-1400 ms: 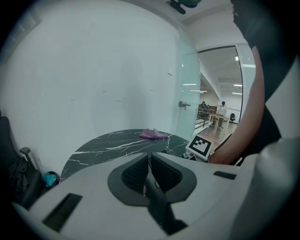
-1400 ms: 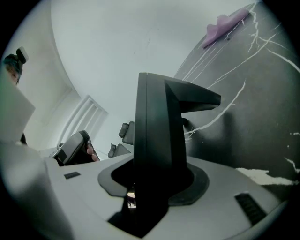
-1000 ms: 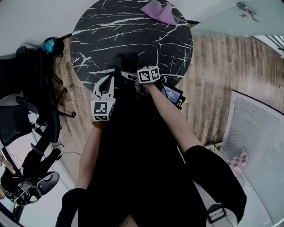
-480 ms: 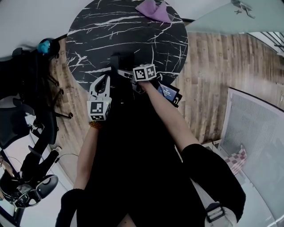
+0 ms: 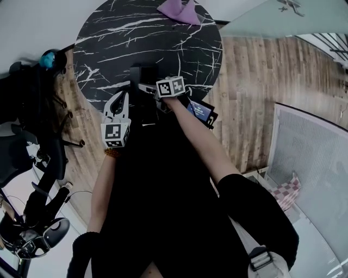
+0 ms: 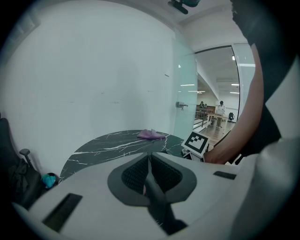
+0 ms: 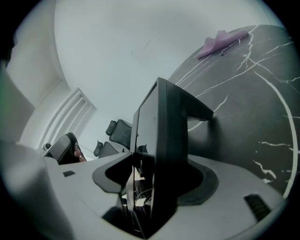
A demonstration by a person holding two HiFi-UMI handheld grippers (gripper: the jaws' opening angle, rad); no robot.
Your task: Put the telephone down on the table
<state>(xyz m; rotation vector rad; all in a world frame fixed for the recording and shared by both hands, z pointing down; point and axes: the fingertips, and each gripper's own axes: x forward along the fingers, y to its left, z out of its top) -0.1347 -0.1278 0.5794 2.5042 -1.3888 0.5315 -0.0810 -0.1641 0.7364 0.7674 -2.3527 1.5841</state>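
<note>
**Telephone on the marble, right claw opening up**

Straight down the right gripper (image 7: 154, 164) first: jaws wide apart, just been opening, with the black telephone (image 7: 161, 122) standing between them and not squeezed (a sliver of gap showing along its left face). Tall dark slab, up on edge, stubby foot planted on the round black marble table (image 5: 136, 32) with its white veins. Sits close to the table's near rim, right in front of the marker cube (image 5: 170, 87) in the head view, bare forearm (image 5: 201, 141) reaching in from below.

Over to the left gripper (image 6: 149, 157): jaws pressed together, gripping nothing at all. Hangs just left of the right one, above the table's near-left rim, apart from the telephone, pointing across the marble.

Far side of the table: a crumpled purple cloth (image 5: 176, 10) at the rim, well apart from both claws. Beside the right forearm, by the table's edge, a dark device (image 5: 199, 111) with a lit blue screen (hard to tell what exactly). Off to the left, black office chairs (image 5: 32, 125) on the wooden floor (image 5: 255, 87), and a small teal thing (image 5: 48, 58) near them.
</note>
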